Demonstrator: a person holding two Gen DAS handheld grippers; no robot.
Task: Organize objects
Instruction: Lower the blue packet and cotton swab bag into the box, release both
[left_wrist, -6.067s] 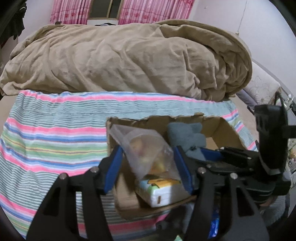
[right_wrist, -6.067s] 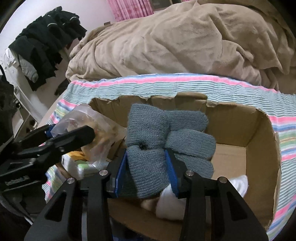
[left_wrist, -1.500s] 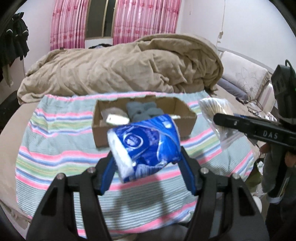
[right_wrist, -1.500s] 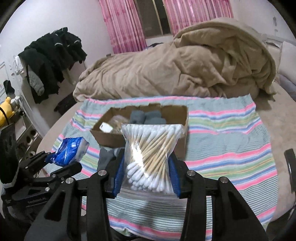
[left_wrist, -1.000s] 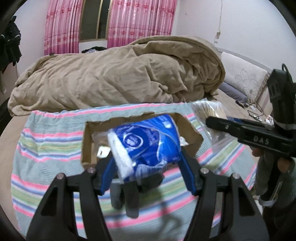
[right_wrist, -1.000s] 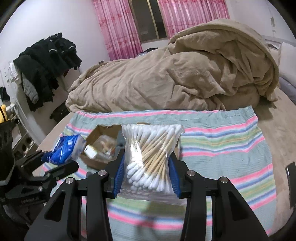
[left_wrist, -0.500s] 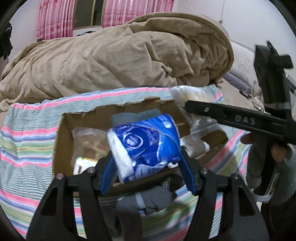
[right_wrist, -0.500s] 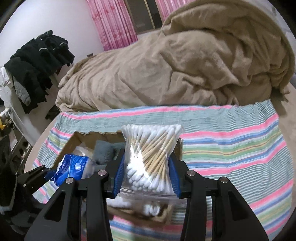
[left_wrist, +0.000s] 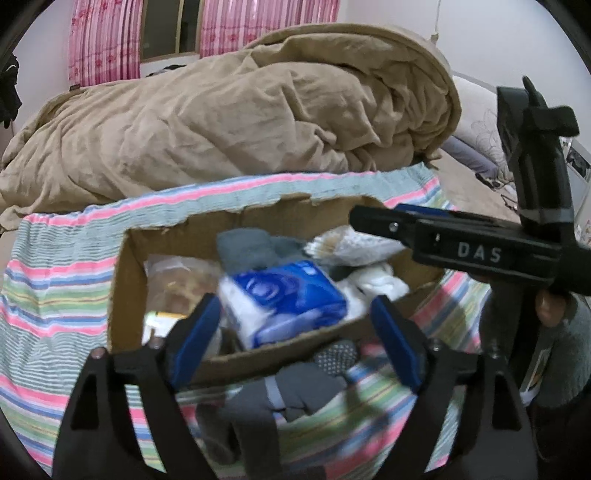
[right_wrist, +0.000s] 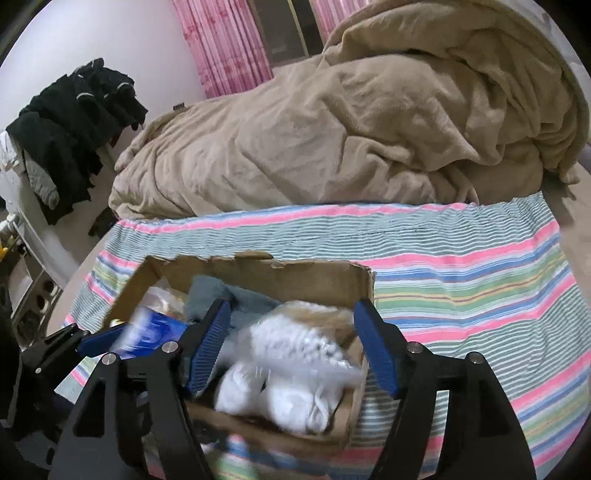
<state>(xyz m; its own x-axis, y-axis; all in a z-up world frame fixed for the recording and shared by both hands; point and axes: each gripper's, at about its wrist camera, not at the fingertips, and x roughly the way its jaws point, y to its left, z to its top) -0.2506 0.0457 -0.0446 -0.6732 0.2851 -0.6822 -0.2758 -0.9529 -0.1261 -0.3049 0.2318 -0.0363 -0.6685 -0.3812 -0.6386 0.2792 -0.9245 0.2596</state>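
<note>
An open cardboard box (left_wrist: 122, 295) sits on a striped cloth on the bed; it also shows in the right wrist view (right_wrist: 364, 291). My left gripper (left_wrist: 295, 339) is open just above the box's near side, and a blue tissue pack (left_wrist: 284, 299) lies loose, blurred, between its jaws in the box. My right gripper (right_wrist: 291, 343) is open over the box's right part, and the bag of cotton swabs (right_wrist: 295, 336) is blurred below it, on white socks (right_wrist: 280, 398). Grey knit items (left_wrist: 247, 247) and a clear bag of snacks (left_wrist: 177, 280) lie in the box.
A grey sock (left_wrist: 295, 387) lies on the striped cloth (right_wrist: 461, 280) in front of the box. A bunched tan duvet (left_wrist: 229, 122) fills the bed behind. Dark clothes (right_wrist: 74, 122) hang at the left. The right gripper's body (left_wrist: 480, 251) crosses the left wrist view.
Both grippers have opened over the box. The tissue pack and the swab bag have left the jaws and dropped into the box.
</note>
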